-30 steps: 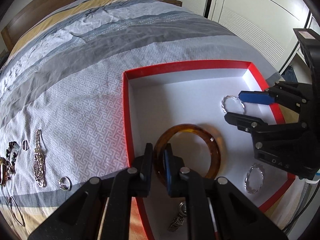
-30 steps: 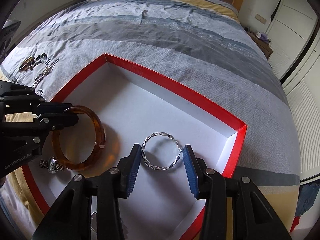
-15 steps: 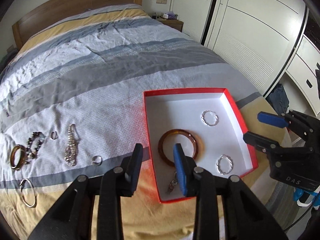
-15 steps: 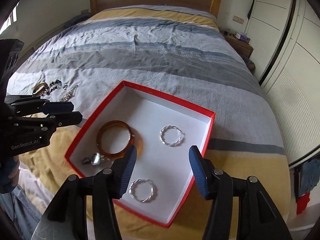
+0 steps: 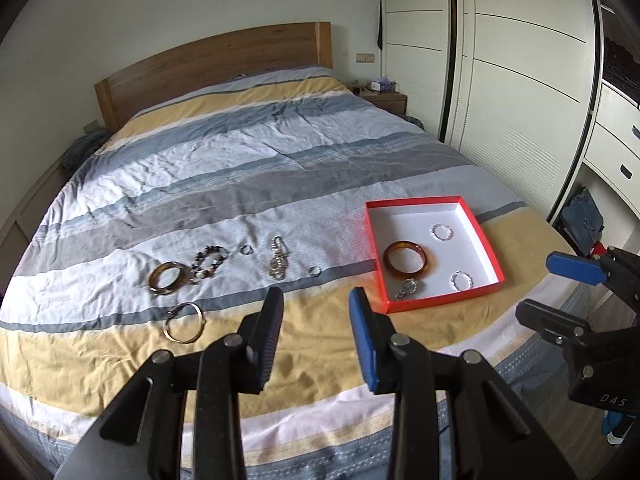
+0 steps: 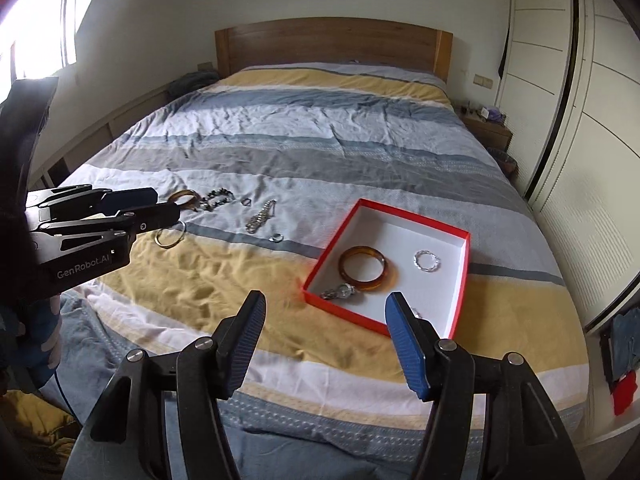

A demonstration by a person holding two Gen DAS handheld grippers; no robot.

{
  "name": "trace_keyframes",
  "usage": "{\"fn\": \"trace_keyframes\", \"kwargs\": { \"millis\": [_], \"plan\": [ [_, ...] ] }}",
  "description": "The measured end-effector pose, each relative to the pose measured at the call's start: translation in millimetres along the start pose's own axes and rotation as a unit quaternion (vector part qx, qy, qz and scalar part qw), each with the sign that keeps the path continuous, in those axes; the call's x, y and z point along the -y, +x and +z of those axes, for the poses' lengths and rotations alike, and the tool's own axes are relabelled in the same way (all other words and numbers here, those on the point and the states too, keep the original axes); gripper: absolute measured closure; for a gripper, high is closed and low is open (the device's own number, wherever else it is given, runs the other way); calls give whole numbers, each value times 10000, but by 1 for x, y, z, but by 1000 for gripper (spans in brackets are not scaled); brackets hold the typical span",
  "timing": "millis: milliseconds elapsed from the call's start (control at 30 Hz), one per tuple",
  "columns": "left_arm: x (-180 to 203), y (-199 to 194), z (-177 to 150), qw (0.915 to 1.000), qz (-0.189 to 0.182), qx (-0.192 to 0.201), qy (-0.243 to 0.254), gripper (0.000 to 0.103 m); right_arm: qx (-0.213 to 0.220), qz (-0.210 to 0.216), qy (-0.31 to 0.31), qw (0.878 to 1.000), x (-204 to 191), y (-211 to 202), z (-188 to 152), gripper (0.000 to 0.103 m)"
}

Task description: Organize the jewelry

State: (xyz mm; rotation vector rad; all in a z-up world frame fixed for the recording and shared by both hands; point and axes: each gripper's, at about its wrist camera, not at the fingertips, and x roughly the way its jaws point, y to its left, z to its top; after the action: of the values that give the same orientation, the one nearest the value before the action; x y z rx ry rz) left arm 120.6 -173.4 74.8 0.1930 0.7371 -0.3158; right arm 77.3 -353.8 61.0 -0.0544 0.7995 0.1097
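Observation:
A red box (image 5: 494, 256) (image 6: 464, 264) with a white floor lies on the bed. In it are an amber bangle (image 5: 406, 266) (image 6: 364, 270), a watch (image 5: 407, 289) (image 6: 340, 292) and two twisted silver bracelets (image 5: 442, 233) (image 5: 462, 281) (image 6: 427, 260). Left of the box on the cover lie a gold bangle (image 5: 170, 278), a beaded bracelet (image 5: 208, 264), a silver chain (image 5: 278, 262) (image 6: 260, 218), two rings (image 5: 315, 271) (image 5: 246, 249) and a thin hoop (image 5: 185, 322) (image 6: 170, 236). My left gripper (image 5: 316, 336) (image 6: 162, 204) is open and empty, above the bed's foot. My right gripper (image 6: 324, 344) (image 5: 560, 288) is open and empty, pulled back from the box.
The striped bed cover (image 5: 224, 168) fills the view up to a wooden headboard (image 5: 216, 64). White wardrobe doors (image 5: 512, 80) run along the right side. A nightstand (image 5: 384, 98) stands by the headboard. Clothes lie on the floor at the right (image 6: 624, 392).
My left gripper let go of the amber bangle in the box and opened. Both grippers pulled up and back from the box, towards the foot of the bed.

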Motion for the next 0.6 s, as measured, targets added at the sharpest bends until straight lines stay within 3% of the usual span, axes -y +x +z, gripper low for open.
{"fn": "trace_keyframes", "kwargs": {
  "millis": [133, 267, 600],
  "plan": [
    [-26, -31, -17, 9994, 218, 165, -224, 70, 117, 118, -56, 9998, -33, -19, -7, 41],
    [-50, -61, -33, 9972, 455, 399, -434, 59, 178, 181, -149, 9996, -61, -31, -10, 41],
    [-98, -122, -74, 9899, 781, 852, -820, 58, 369, 241, -214, 9988, -121, -57, -19, 37]
  ]
}}
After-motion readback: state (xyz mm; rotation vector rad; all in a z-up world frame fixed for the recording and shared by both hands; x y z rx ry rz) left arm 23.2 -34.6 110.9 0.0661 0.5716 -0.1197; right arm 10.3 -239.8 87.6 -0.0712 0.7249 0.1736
